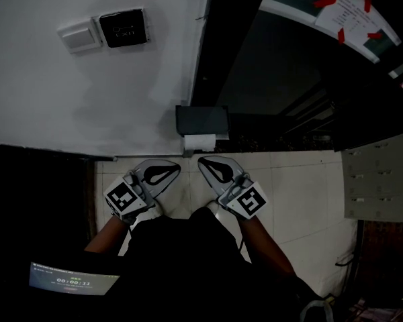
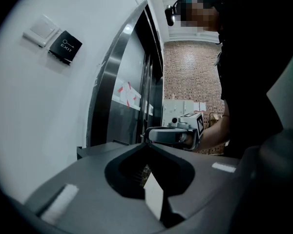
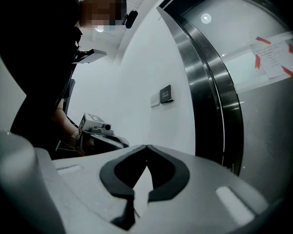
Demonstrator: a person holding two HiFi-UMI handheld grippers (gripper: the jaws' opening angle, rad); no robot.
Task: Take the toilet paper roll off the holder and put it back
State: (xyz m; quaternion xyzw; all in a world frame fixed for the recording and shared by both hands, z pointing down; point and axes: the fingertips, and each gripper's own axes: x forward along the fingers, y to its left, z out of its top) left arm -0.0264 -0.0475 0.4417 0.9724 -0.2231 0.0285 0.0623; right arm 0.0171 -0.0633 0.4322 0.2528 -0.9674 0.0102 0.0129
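Observation:
The white toilet paper roll [image 1: 199, 141] hangs under a black holder [image 1: 201, 121] fixed low on the wall by the dark door frame. Both grippers are held close to the person's body, below the roll and apart from it. The left gripper [image 1: 176, 167] points up and to the right, and its jaws are shut with nothing held. The right gripper [image 1: 201, 161] points up and to the left, also shut and empty. The two tips nearly meet. In the left gripper view the right gripper [image 2: 175, 135] shows ahead; in the right gripper view the left gripper [image 3: 98, 130] shows.
A white switch [image 1: 80, 36] and a black exit button [image 1: 123, 27] are on the white wall. A steel-framed door [image 2: 122, 96] with a taped notice [image 1: 352, 12] stands to the right. Pale floor tiles [image 1: 295, 193] lie below, and a small screen [image 1: 72, 278] is at the lower left.

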